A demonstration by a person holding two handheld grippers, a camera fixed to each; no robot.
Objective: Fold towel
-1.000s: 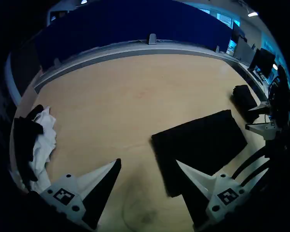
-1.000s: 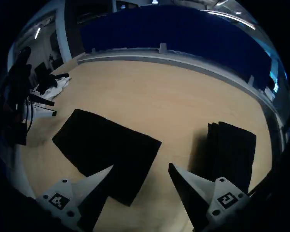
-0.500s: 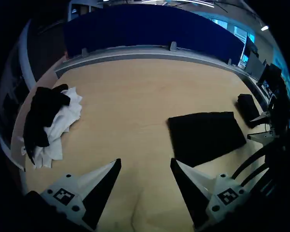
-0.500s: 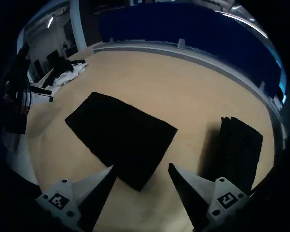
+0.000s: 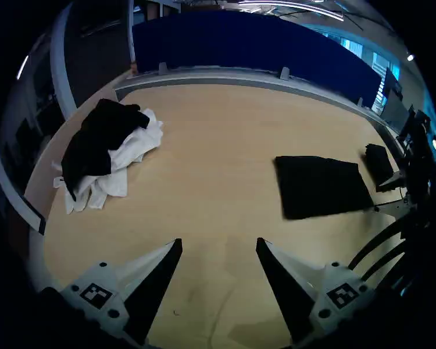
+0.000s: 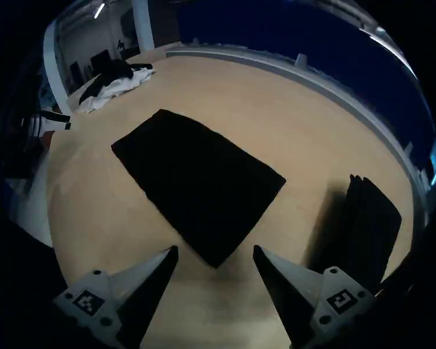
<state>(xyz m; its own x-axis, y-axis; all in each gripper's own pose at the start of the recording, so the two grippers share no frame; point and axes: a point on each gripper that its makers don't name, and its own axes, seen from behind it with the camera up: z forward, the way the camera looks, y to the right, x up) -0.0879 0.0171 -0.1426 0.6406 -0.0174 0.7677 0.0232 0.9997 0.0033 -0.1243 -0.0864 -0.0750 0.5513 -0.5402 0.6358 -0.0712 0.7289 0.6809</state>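
The towel [image 6: 200, 186] lies flat on the table [image 5: 218, 145] as a black rectangle. One corner points at the right gripper [image 6: 214, 250], just beyond its tips. In the left gripper view the towel sits to the right [image 5: 322, 186], well apart from the left gripper [image 5: 218, 241]. Both grippers have their jaws released and hold nothing.

The step in hand looks like taking hold for the next fold. To do it well, each gripper should pinch one corner of the same short edge and catch every layer, since the cloth may already be doubled; I cannot tell. Come in low and flat, so the lower finger slides under the edge rather than bunching it. Lift both corners together, carry them over level, and lay edge on edge before letting go. The left gripper has the farther way to come.

The towel is soft, matt and limp, with straight edges and no visible wrinkles. On the smooth pale wood it would likely slide if pushed. To its right stands a stack [image 6: 363, 227] of folded black towels, thick and square-edged. Far left lies a pile [image 5: 107, 151] of crumpled black and white cloths.
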